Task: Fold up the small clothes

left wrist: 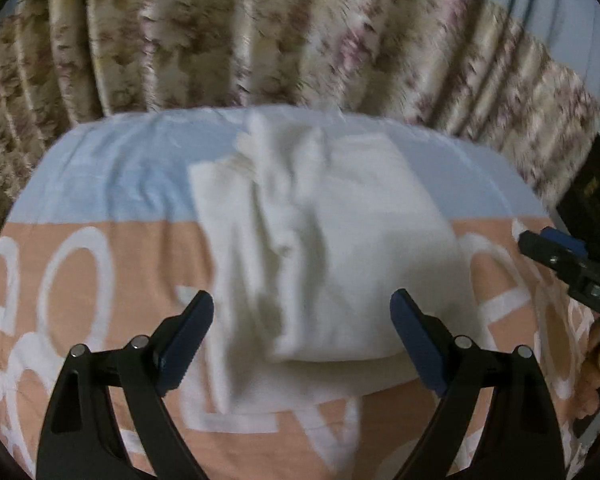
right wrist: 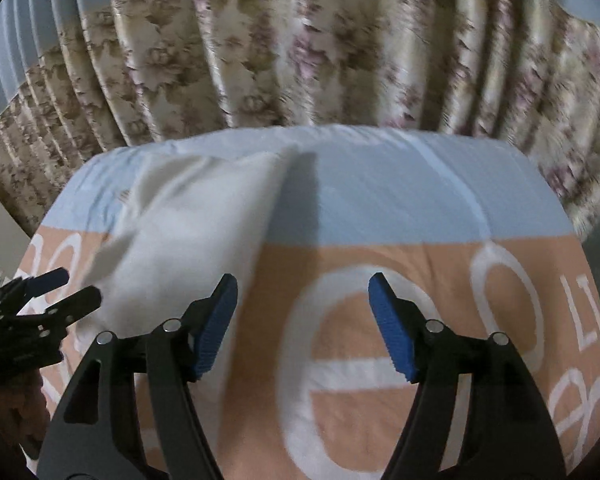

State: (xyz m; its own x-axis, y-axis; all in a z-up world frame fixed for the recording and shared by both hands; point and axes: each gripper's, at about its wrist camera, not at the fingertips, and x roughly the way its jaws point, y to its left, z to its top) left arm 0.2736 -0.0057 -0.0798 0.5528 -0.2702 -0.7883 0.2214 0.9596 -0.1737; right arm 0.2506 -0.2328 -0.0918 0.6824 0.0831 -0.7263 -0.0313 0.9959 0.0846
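A white garment [left wrist: 324, 240] lies folded on the bed, its near edge doubled over with a ridge of bunched cloth down the middle. My left gripper [left wrist: 302, 312] is open and empty, hovering just above the garment's near edge. The right gripper shows at the right edge of the left wrist view [left wrist: 556, 254]. In the right wrist view the garment [right wrist: 188, 232] lies to the left. My right gripper [right wrist: 302, 294] is open and empty over the bedcover, right of the garment. The left gripper appears at the left edge of that view [right wrist: 66, 286], open.
The bedcover [right wrist: 400, 200] is pale blue at the far side and peach with large white letters near me. A floral curtain [right wrist: 300, 48] hangs behind the bed's far edge. A dark object [left wrist: 592, 196] stands at the right beyond the bed.
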